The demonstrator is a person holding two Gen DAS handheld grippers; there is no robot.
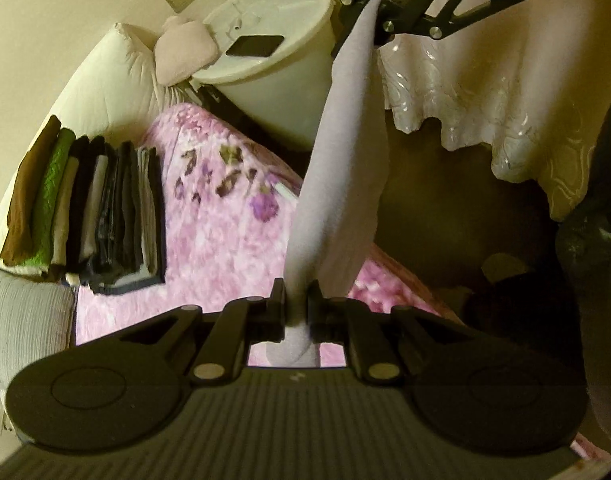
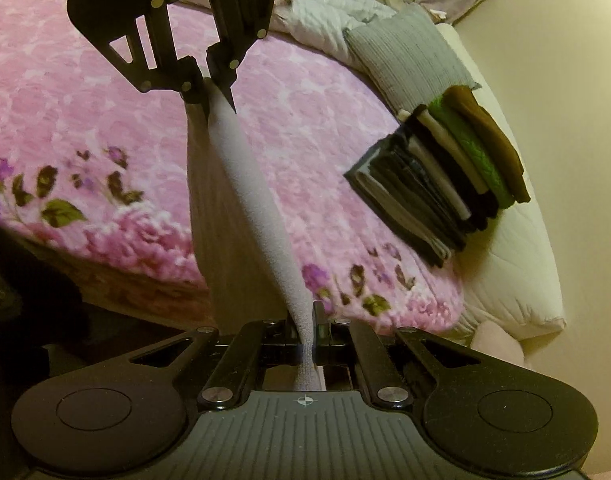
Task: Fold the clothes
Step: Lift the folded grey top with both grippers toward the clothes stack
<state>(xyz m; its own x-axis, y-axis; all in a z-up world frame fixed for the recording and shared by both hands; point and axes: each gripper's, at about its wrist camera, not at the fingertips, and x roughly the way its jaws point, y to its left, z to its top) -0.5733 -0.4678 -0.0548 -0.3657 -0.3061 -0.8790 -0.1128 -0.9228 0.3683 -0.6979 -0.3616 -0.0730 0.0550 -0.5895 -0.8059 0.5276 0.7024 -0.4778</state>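
A pale grey-lilac garment (image 1: 341, 160) is stretched taut in the air between my two grippers, over the near edge of a bed. In the left wrist view my left gripper (image 1: 295, 300) is shut on one end of it, and my right gripper (image 1: 375, 0) pinches the other end at the top. The right wrist view shows the same garment (image 2: 245, 184) running from my right gripper (image 2: 307, 320), shut on it, up to my left gripper (image 2: 209, 88). A fold of the cloth hangs below the taut edge.
A pink floral blanket (image 2: 85, 100) covers the bed. A stack of folded clothes (image 2: 445, 176) lies at its edge by a grey pillow (image 2: 409, 56). A white lidded bucket (image 1: 305, 92) with a dark phone (image 1: 255, 46) on it stands beside the bed, near white lace cloth (image 1: 485, 100).
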